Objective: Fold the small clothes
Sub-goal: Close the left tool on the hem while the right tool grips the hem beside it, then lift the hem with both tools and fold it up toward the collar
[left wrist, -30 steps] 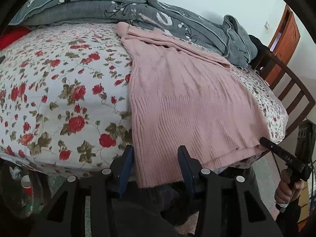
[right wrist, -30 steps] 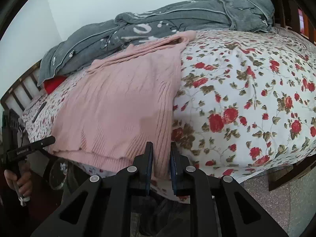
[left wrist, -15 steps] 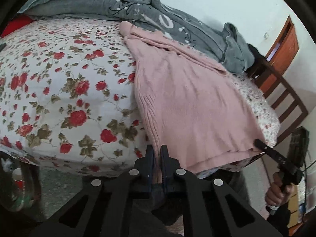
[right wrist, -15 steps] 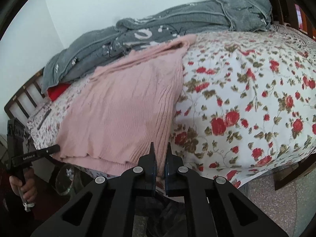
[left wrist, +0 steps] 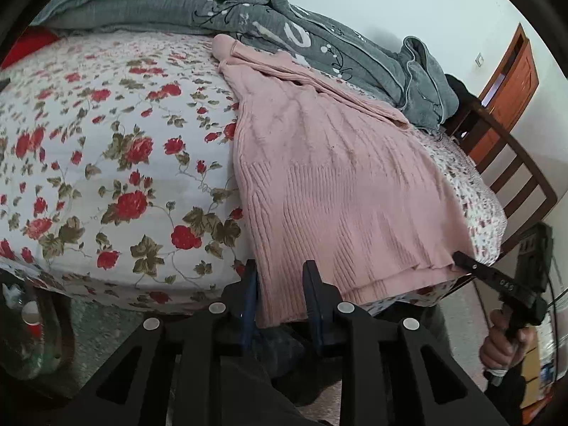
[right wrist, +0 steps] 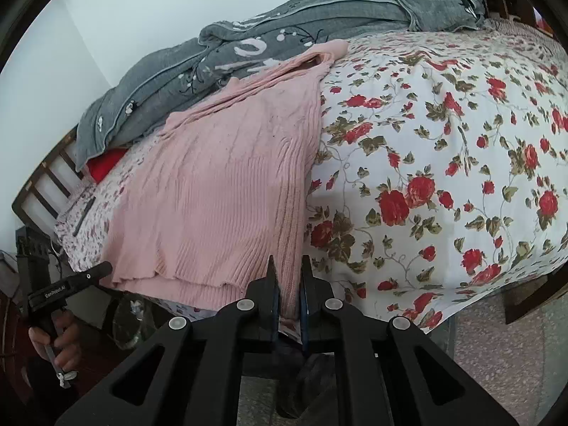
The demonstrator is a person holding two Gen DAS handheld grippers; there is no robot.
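Note:
A pink ribbed knit sweater [left wrist: 330, 184] lies flat on the floral bed, hem hanging over the near edge; it also shows in the right wrist view [right wrist: 220, 198]. My left gripper [left wrist: 280, 284] is open, its jaws either side of the hem's left corner. My right gripper [right wrist: 288, 273] has its jaws slightly apart around the hem's right corner, with the fabric between them. Each gripper shows in the other's view, the right gripper [left wrist: 497, 280] and the left gripper [right wrist: 67, 284], at the far hem corners.
The bed has a white sheet with red roses [left wrist: 106, 163]. A grey quilt [left wrist: 248, 17] is heaped along the far side, by the sweater's collar. A red pillow [right wrist: 103, 167] and a wooden bed frame [left wrist: 514, 163] lie at one end. A wooden door [left wrist: 511, 81] stands beyond.
My left gripper shut on the hem corner half a second ago and has opened again. My right gripper's jaws have parted slightly. The sweater has stayed flat in place.

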